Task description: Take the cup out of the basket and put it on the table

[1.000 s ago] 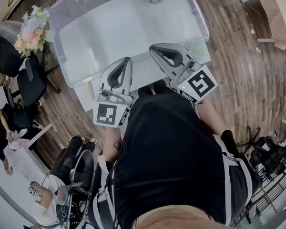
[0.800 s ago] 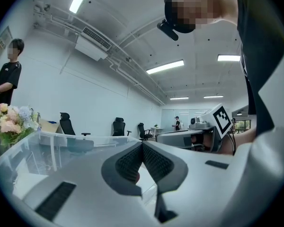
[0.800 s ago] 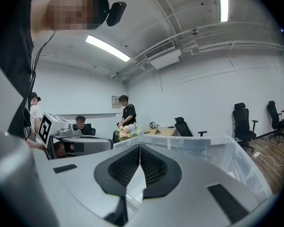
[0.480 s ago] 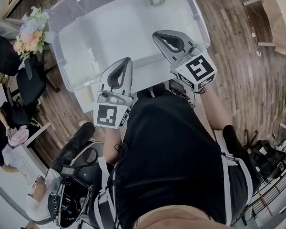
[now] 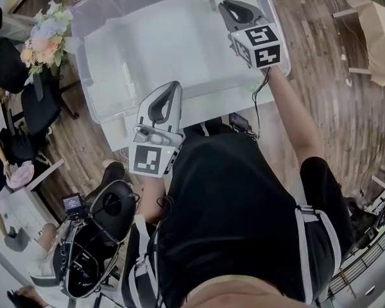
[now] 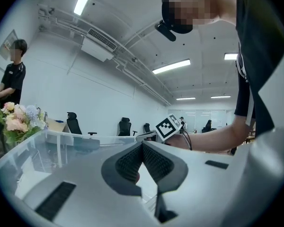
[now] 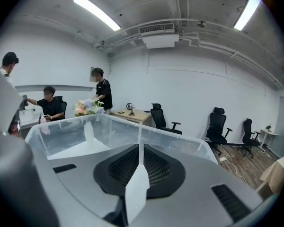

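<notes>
White table [image 5: 115,132] is bearing the clear basket [image 5: 90,82] | left gripper [image 5: 174,87] is hovering at the basket's near wall, jaws pressing together, empty | right gripper [image 5: 223,6] is hanging over the basket's far right corner, jaws closed, empty | cup [image 5: 213,2] is sitting in that corner, mostly hidden beside the right gripper's tip

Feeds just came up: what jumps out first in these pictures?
The big clear basket fills the head view's top. The right gripper, jaws shut and empty, reaches to its far right corner, while the left gripper, also shut, hangs at the near wall. A pastel bouquet stands outside the basket's left.
</notes>
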Tool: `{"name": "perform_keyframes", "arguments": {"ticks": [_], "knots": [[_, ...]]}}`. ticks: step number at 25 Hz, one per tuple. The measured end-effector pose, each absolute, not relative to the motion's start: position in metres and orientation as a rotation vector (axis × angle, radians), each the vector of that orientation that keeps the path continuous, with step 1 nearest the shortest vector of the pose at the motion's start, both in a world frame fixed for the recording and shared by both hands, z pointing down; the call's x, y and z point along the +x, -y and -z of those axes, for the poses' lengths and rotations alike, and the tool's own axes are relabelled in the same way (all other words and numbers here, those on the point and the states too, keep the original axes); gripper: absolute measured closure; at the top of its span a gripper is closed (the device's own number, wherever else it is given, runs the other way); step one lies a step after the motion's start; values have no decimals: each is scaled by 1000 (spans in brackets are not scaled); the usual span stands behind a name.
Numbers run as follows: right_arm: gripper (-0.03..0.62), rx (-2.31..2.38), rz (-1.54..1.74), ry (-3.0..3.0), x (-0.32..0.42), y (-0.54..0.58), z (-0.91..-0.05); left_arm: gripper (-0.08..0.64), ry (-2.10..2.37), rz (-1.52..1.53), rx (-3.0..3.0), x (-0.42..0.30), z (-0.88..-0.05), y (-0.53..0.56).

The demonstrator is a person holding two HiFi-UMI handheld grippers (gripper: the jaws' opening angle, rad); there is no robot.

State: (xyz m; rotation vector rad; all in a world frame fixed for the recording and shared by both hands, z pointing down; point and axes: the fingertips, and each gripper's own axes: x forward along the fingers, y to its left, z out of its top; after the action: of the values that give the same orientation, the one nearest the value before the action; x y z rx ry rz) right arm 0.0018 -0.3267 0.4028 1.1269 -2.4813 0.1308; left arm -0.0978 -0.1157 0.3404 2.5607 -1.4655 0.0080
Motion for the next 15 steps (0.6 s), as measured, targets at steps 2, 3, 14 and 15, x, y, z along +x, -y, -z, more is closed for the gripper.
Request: {"name": "perform_keyframes", "arguments": {"ticks": [2,3,14,15], "knots": [[552,1135,-172,2440,2,348,-418,542,1473,-11,2552,-102,-343,118],[540,1137,-188,2417,2,357,-426,543,1475,-14,2544,-103,-344,118],[480,1145,42,2107,-7,419,-514,543,1492,-14,2498,-122,-352,123],[479,1141,49,2092,-8,422,-522,542,1494,-17,2495,-123,-352,124]]}}
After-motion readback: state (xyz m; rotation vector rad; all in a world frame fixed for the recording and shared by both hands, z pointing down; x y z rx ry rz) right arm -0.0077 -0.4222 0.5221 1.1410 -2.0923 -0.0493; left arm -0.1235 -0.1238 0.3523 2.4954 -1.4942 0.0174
